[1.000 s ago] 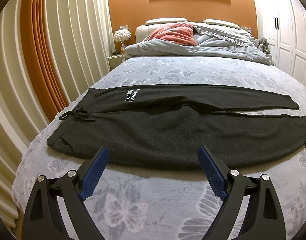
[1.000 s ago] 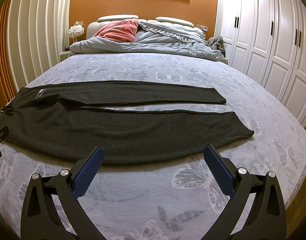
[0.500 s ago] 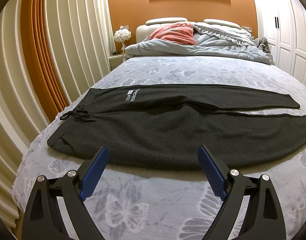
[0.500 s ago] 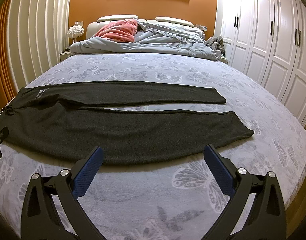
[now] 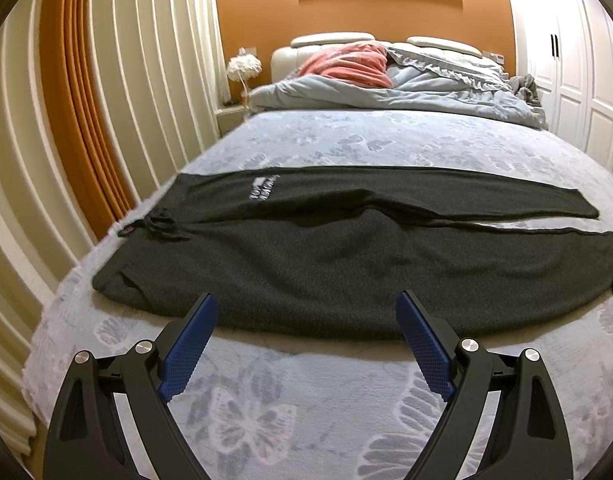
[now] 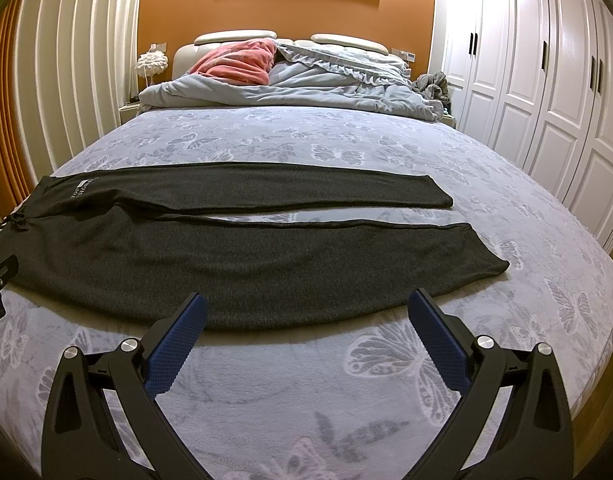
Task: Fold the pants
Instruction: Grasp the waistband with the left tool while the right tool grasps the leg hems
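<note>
Lying flat across the bed (image 6: 386,152), dark grey pants (image 5: 346,260) are seen unfolded, waistband to the left.
Both the left gripper (image 5: 306,324) and right gripper (image 6: 306,320) are held just short of the near leg, jaws spread wide, nothing gripped.

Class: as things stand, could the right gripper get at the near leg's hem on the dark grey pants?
Probably yes: the right gripper, jaws open, faces the dark grey knit pants with nothing in between.
</note>
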The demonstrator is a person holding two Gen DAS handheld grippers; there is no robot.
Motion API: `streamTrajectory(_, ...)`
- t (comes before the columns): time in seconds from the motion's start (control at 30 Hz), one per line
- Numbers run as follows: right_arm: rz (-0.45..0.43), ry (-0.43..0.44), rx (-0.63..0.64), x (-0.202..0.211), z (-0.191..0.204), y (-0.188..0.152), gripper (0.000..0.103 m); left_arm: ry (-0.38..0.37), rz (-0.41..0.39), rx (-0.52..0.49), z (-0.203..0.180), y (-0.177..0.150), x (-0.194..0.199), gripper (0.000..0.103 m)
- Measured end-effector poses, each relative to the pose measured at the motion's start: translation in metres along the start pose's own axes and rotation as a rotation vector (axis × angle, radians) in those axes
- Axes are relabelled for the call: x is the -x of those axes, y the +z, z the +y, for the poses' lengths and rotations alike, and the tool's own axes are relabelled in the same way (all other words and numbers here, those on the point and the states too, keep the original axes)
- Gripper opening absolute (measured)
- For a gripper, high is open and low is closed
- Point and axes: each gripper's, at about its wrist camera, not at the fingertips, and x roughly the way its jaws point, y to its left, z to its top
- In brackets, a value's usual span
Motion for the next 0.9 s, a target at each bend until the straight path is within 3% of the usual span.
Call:
streamTrajectory(0.13,0.039,0.001,0.011,-0.008,-0.016,0.014,0.098,-0.129,0.082,0.083,0.025,0.018,-0.009,0.088)
streamTrajectory(0.23,0.089,-0.001,0.006,-0.026,-0.056,0.050,0.098,-0.176,0.092,0.183,0.067,0.052,-0.019,0.088)
streamTrajectory(0.37,0.126,-0.040,-0.049,-0.070,-0.116,0.097,0.098,-0.147,0.082,0.288,0.130,0.101,-0.056,0.090)
streamTrajectory(0.53,0.179,-0.040,-0.103,-0.158,-0.169,0.142,0.098,-0.084,0.181,0.391,0.202,0.153,-0.155,0.090)
streamTrajectory(0.7,0.254,-0.020,-0.246,-0.259,-0.205,0.167,0.098,0.006,0.272,0.515,0.249,0.175,-0.254,0.089)
streamTrajectory(0.9,0.337,-0.046,-0.254,-0.349,-0.216,0.173,0.098,0.137,0.336,0.499,0.270,0.172,-0.338,0.089)
